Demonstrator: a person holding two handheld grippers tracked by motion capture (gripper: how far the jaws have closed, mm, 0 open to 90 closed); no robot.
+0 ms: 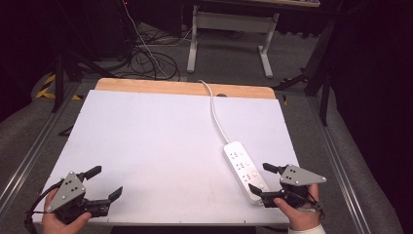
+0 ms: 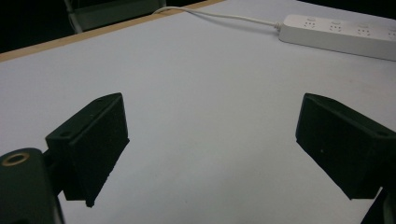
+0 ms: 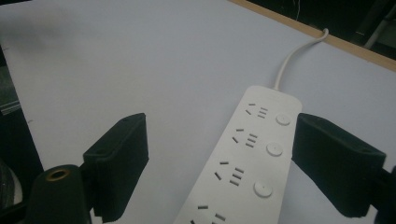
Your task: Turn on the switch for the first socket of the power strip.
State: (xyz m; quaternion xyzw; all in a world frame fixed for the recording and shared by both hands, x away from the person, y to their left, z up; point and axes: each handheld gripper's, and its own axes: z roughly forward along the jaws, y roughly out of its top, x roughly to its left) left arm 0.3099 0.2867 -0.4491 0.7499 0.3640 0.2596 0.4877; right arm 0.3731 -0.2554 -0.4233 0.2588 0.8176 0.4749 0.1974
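A white power strip (image 1: 245, 169) lies on the white table top (image 1: 160, 141) at the right, its white cable (image 1: 214, 109) running back over the far edge. My right gripper (image 1: 260, 178) is open at the strip's near end, its jaws standing to either side of the strip (image 3: 247, 158) without touching it. The strip's sockets and round buttons face up. My left gripper (image 1: 104, 182) is open at the near left corner with bare table between its jaws. In the left gripper view the strip (image 2: 341, 32) lies far off at the upper right.
A wooden strip (image 1: 185, 87) borders the table's far edge. Beyond it stand a white table frame (image 1: 231, 34) and loose cables (image 1: 146, 61) on the floor. Metal rails (image 1: 29, 156) run along both sides of the table.
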